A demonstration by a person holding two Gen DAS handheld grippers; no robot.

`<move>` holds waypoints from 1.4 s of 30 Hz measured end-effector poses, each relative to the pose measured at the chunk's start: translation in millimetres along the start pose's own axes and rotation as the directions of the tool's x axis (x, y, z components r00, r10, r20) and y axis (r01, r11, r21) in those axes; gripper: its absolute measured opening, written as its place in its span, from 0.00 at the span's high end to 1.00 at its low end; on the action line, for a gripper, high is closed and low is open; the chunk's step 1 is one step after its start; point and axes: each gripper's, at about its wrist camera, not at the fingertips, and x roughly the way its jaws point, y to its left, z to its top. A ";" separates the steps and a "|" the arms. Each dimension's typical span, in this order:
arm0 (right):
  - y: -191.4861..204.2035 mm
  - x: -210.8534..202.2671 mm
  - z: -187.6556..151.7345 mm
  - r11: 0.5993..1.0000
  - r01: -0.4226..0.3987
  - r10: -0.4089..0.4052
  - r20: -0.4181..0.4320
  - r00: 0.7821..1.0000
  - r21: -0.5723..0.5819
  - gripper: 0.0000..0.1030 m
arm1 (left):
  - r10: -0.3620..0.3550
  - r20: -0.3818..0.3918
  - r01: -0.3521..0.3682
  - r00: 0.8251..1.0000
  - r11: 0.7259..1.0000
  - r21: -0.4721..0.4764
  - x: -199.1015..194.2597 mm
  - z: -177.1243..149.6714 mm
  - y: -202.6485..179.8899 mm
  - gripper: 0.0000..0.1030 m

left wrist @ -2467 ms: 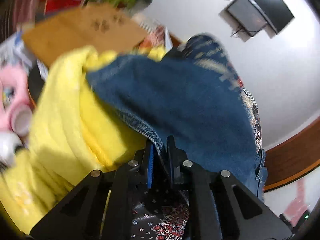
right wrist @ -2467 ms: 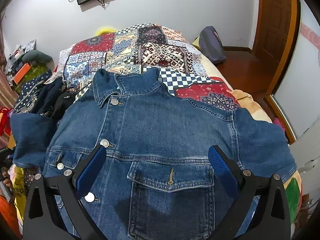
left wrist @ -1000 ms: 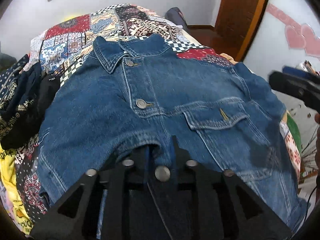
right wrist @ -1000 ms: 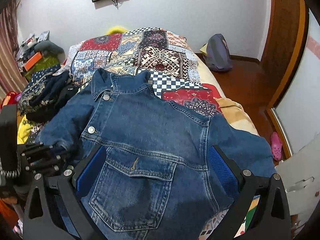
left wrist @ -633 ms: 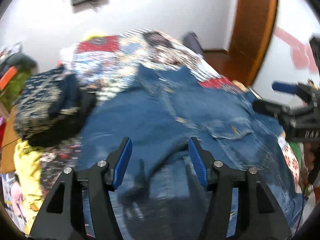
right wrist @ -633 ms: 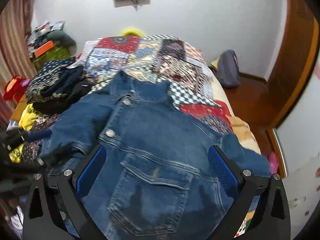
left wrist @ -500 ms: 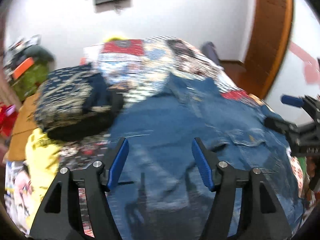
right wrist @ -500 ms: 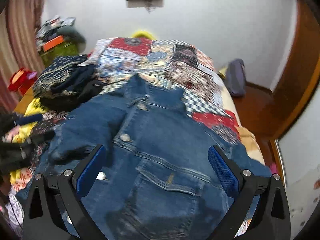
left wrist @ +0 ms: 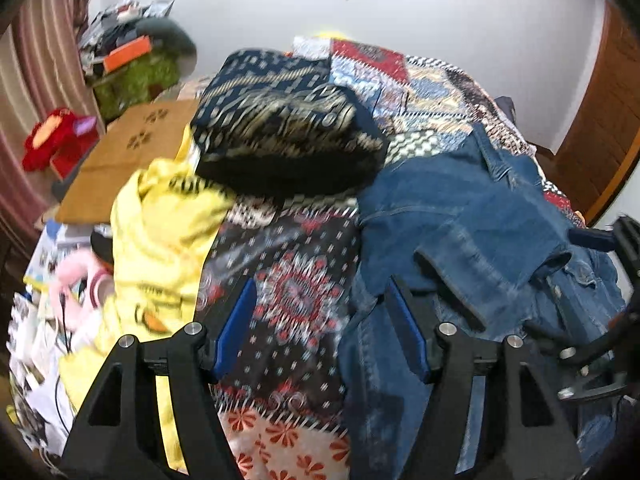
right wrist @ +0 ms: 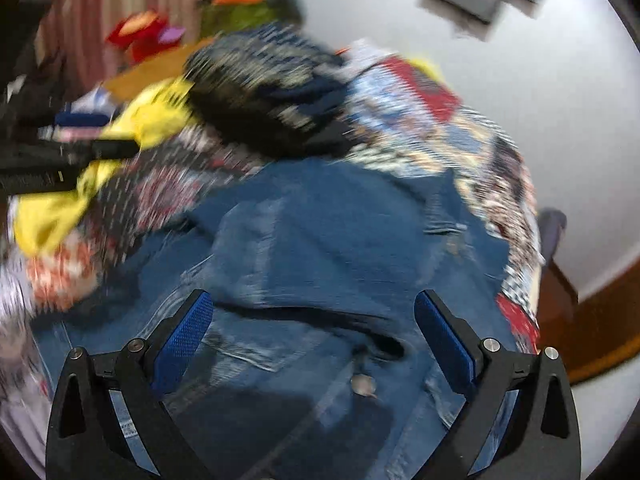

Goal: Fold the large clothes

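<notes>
Nearest the left wrist lens, the left gripper [left wrist: 322, 326] stands with its blue-padded fingers spread wide and nothing between them; under the gap lies a dark floral bedspread [left wrist: 292, 300], and the right-hand finger overlaps the near edge of the denim jacket [left wrist: 460, 232] without pinching it; the jacket's lower hem is cut off by the frame and the gripper body, so how far it hangs over the bed edge cannot be told; one sleeve [left wrist: 492, 256] is folded in across the jacket's front, its cuff end toward the right; at the far right edge the right gripper [left wrist: 600, 320] shows only as a dark, partly cropped shape over the denim; from the right wrist view the right gripper [right wrist: 314, 338] is likewise wide apart and holds nothing, hovering above the jacket [right wrist: 320, 240] near a metal button [right wrist: 362, 384], though heavy blur hides the seams and pockets; left of the jacket a yellow garment [left wrist: 160, 232] lies crumpled at the bed's left edge, with a pile of dark patterned clothes [left wrist: 280, 128] behind it, touching the jacket's shoulder; open patchwork quilt [left wrist: 424, 88] stretches beyond the collar toward the white wall [left wrist: 440, 8]; clutter to the far left is too smeared to name.
</notes>
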 end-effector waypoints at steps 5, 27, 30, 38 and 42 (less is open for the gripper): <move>26.0 47.3 3.2 0.991 -0.025 0.004 -0.157 0.988 -0.134 0.09 | -0.009 -0.044 0.008 0.999 1.000 -0.023 6.8 -19.0 12.7 0.36; -111.0 -41.7 27.8 0.937 -0.020 -0.046 0.180 0.983 0.349 0.93 | -0.024 -0.094 0.032 0.995 0.996 0.087 31.3 -17.1 -34.0 0.36; -152.7 -64.6 11.1 0.886 -0.021 -0.094 0.224 0.970 0.464 0.93 | -0.028 -0.090 0.039 0.996 0.992 0.120 33.2 -12.4 -50.0 0.36; -220.2 -87.2 -55.8 0.754 -0.037 -0.153 0.230 0.961 0.656 0.93 | -0.052 -0.097 0.068 0.994 0.983 0.170 41.1 -2.4 -91.7 0.36; -230.1 -63.5 -99.3 0.691 -0.050 -0.104 0.167 0.981 0.721 0.93 | -0.062 -0.104 0.081 0.993 0.979 0.188 42.5 -4.2 -106.2 0.36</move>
